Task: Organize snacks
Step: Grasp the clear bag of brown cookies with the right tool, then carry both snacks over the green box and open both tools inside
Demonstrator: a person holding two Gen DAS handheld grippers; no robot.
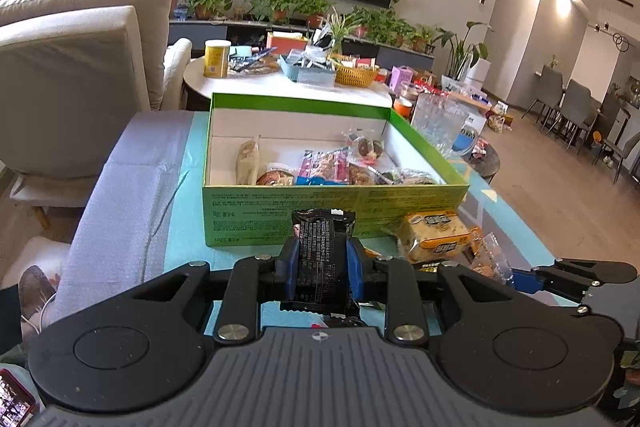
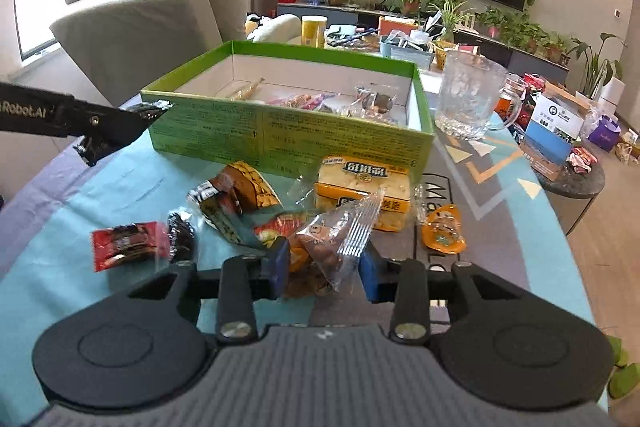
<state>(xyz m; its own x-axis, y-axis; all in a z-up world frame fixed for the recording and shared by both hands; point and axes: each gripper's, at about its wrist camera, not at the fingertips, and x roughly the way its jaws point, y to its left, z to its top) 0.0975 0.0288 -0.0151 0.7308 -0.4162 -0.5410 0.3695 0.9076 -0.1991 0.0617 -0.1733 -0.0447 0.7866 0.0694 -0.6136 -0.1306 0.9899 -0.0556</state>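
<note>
Clamping a black snack packet, the left hand-held gripper is held before the green box at frame centre, ready for loading; the right hand-held gripper is spread narrowly around a clear-wrapped snack on the bench.

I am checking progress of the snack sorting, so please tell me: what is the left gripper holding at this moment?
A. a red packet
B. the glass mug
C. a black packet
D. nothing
C: in the left wrist view the left gripper has its blue fingers closed on both sides of a black packet, held in front of the green box.
</note>
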